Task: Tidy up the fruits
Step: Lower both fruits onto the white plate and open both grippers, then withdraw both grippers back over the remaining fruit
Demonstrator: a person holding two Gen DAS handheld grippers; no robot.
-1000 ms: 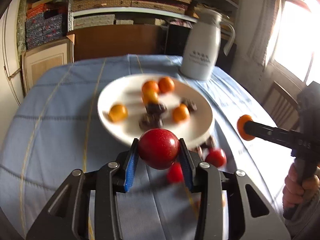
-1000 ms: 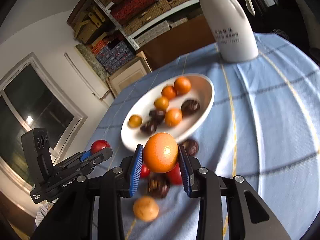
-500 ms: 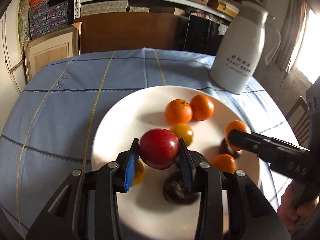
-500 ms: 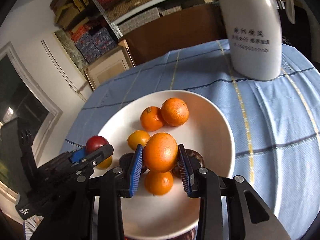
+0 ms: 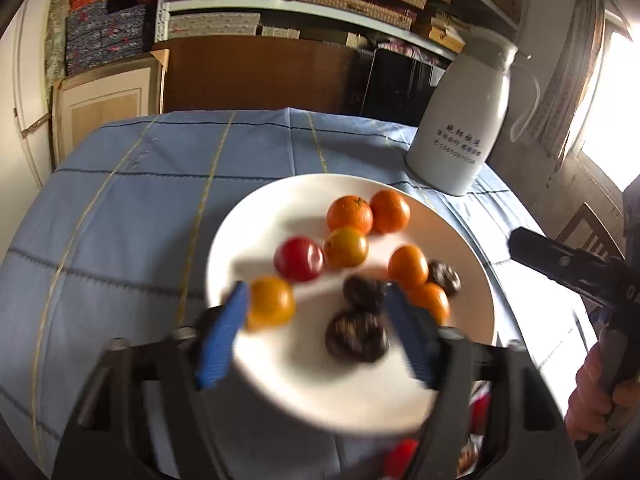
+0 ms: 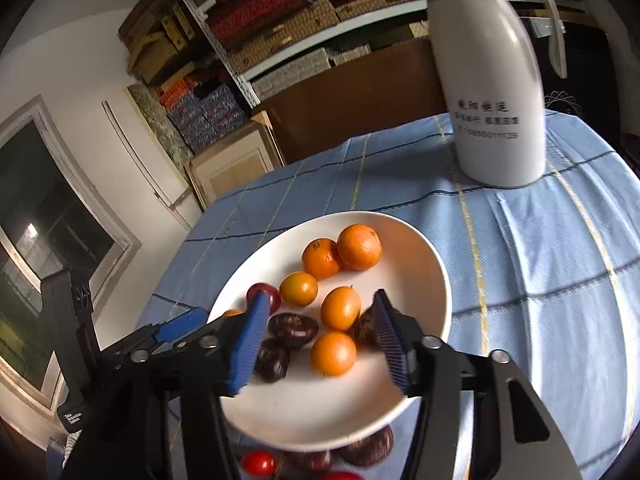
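We are at the releasing step: both tongs are opening above the round white plate [image 6: 424,256] on the blue checked worktop [image 6: 540,280], and nothing is between their blue pads. The left tongs [image 5: 316,336] and the right tongs [image 6: 320,340] point slantwise down over the plate. The red round fruit [image 5: 298,259] and the small orange citrus fruits [image 6: 340,308] lie on the plate. Next, we judge, the tongs must go to the red and dark fruits [image 6: 360,450] near the plate's front rim.
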